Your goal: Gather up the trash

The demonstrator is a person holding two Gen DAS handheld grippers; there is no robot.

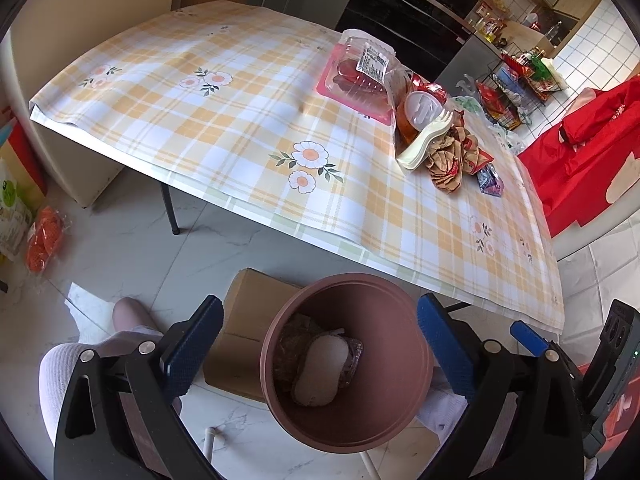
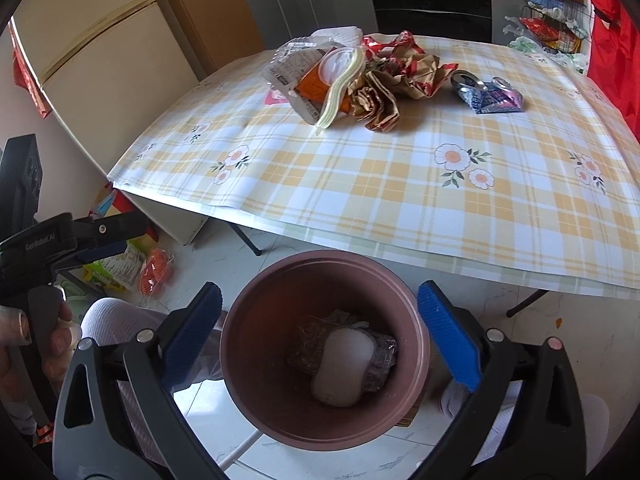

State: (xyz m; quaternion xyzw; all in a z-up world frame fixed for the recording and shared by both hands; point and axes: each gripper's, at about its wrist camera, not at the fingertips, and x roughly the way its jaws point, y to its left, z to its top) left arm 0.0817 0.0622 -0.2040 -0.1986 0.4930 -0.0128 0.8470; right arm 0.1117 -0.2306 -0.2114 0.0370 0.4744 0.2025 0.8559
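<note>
Right gripper [image 2: 318, 334], lower centre: jaws wide, empty, poised above brown bin [image 2: 264, 420] holding wrapped white item [image 2: 344, 364]. Left gripper [image 1: 320, 344]: jaws wide, empty. Remaining trash, crumpled wrappers [image 2: 384, 80] and clear clamshell [image 1: 360, 64], upper centre on table [image 2: 360, 200], likely next.

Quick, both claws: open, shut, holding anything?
Left claw: open, empty, over the bin.
Right claw: open, empty, over the same bin.

Both wrist views steeply down, close over one bin [image 1: 346, 364].
</note>
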